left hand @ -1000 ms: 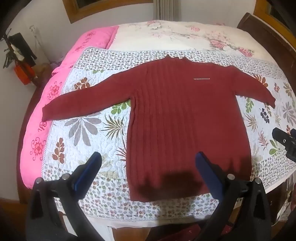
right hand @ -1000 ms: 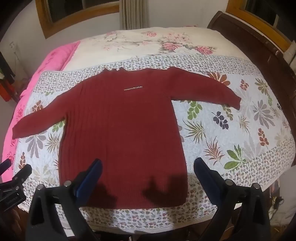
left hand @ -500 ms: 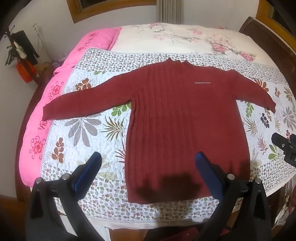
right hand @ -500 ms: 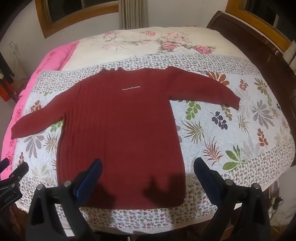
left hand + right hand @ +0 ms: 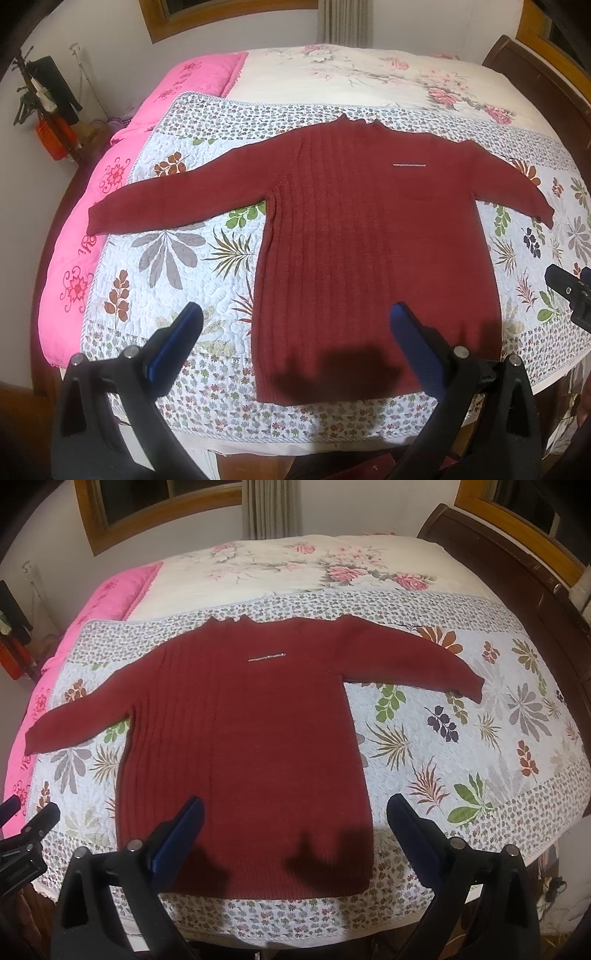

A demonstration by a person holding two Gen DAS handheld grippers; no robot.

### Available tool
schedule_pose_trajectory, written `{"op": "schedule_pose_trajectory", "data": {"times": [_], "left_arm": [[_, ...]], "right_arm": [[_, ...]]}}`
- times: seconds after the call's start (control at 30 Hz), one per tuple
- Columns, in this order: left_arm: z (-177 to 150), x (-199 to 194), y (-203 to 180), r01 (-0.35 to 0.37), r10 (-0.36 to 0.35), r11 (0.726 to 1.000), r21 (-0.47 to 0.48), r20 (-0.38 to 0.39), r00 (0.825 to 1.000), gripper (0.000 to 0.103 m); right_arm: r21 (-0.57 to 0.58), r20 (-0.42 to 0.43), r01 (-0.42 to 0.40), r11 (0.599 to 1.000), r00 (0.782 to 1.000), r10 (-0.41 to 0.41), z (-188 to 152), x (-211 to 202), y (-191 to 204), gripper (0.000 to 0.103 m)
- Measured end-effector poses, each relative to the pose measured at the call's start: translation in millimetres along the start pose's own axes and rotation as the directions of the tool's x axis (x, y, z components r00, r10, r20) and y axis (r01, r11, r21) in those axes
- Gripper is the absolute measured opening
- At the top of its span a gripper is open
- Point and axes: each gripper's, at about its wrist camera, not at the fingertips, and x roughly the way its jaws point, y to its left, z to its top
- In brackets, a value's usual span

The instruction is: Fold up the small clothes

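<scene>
Both tongs drawn slightly back from sweater point(image 5: 373, 251); bed edge point(image 5: 258, 439) more exposed in left view.

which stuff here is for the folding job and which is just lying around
For the job:
sweater, spread flat, sleeves out
quilt under it
left tool, open, above the hem
right tool, open, above the hem

Just there:
pink blanket
rose sheet
headboard
window frame
curtain
</scene>
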Motion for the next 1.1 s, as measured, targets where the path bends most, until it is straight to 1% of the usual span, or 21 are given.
{"op": "schedule_pose_trajectory", "data": {"times": [0.67, 1.1], "left_arm": [[0.3, 4.0, -0.8, -0.012, 0.012, 1.000, 0.002, -0.008, 1.000, 0.100], [1.3, 0.6, -6.1, -0.025, 0.025, 1.000, 0.006, 0.000, 1.000, 0.100]], "right_arm": [[-0.006, -0.004, -0.018, 1.000, 1.000, 0.018, 3.1, 2.9, -0.6, 0.099], [-0.005, 0.001, -0.030, 1.000, 1.000, 0.030, 4.7, 2.9, -7.4, 0.099]]}}
